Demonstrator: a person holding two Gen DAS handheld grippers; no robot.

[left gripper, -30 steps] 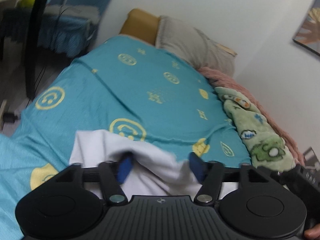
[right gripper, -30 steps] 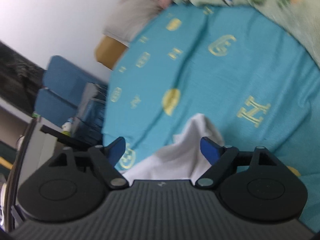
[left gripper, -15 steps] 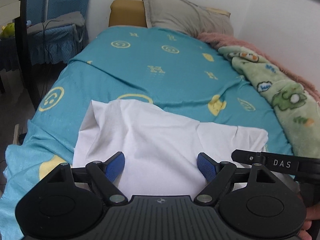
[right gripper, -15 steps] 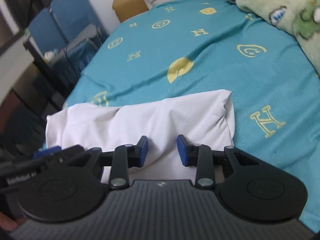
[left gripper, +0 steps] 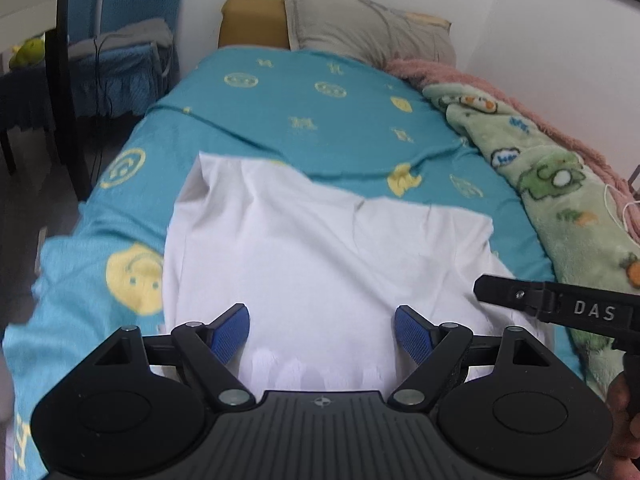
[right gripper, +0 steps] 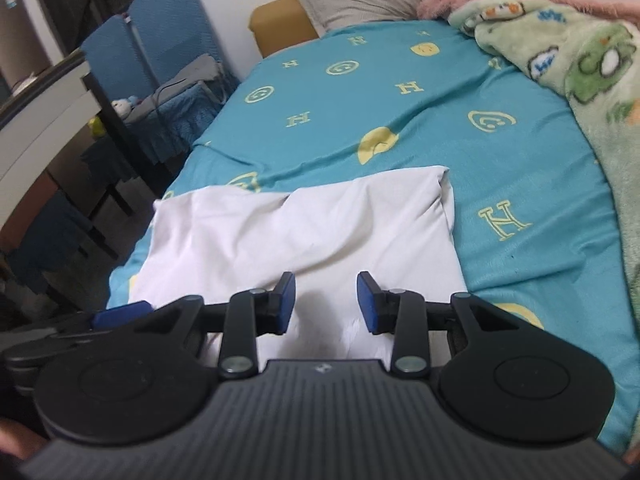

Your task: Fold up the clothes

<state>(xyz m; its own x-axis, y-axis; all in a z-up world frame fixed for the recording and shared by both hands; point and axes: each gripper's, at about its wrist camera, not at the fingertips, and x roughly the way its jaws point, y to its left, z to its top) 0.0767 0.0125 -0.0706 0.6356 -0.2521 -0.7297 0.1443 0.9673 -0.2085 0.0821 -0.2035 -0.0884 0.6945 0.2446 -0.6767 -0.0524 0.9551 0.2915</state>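
We see the white cloth garment point(left gripper: 320, 248) lying flat on the teal patterned bed sheet point(left gripper: 304, 120) at the near end of the bed. Left claw point(left gripper: 322, 332) & right claw point(right gripper: 326, 300) sit over its near edge, right claw to the right of the left. Behind it, at the bed's far end, the grey pillow point(left gripper: 372, 28) w/ the mustard cushion point(left gripper: 252, 20) on its left. Green fleece blanket point(left gripper: 552, 200) runs along the bed's right side. Blue covered chairs point(right gripper: 160, 52) stand left of the bed.

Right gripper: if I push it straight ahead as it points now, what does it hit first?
Likely the white garment lying just beyond the open right gripper; depth is uncertain.
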